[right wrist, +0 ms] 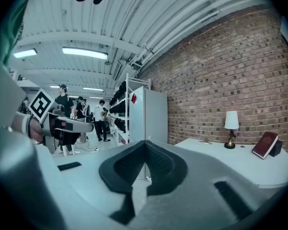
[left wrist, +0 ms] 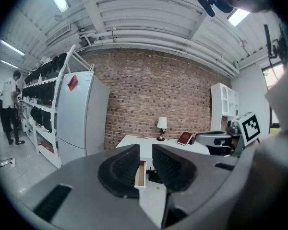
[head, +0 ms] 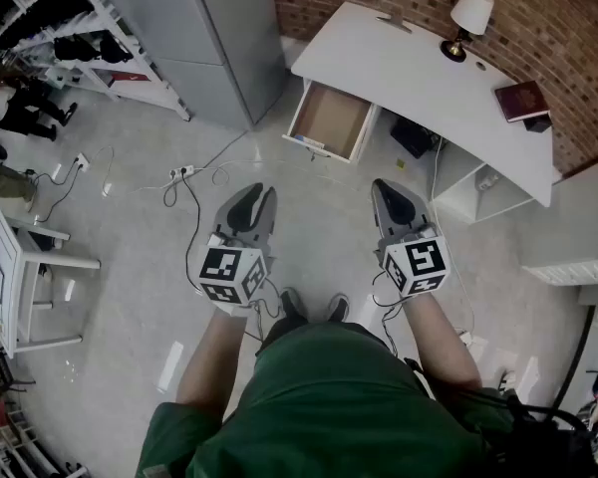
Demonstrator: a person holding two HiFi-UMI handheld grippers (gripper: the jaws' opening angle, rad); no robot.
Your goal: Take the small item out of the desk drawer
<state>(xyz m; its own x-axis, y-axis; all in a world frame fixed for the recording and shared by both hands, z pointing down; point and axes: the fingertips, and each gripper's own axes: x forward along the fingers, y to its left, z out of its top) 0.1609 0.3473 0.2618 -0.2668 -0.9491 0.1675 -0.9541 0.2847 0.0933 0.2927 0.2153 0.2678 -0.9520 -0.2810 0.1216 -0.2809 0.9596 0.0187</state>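
At the far left stands a white metal shelving rack (head: 85, 23) loaded with dark goods, and beside it a tall grey cabinet (head: 214, 38). A white power strip (head: 182, 171) with trailing cables lies on the pale floor. The person's left gripper (head: 260, 195) points nearly level toward the desk, its dark jaws a narrow gap apart with nothing between them. Ahead, the wooden-bottomed drawer (head: 331, 116) stands pulled out from the curved white desk (head: 419, 73). The small item cannot be made out inside it from here. The right gripper (head: 382, 186) is held alongside, well short of the drawer, its jaws closed tip to tip and empty. On the desktop stand a small white-shaded lamp (head: 468, 20) and a red book (head: 521, 100).
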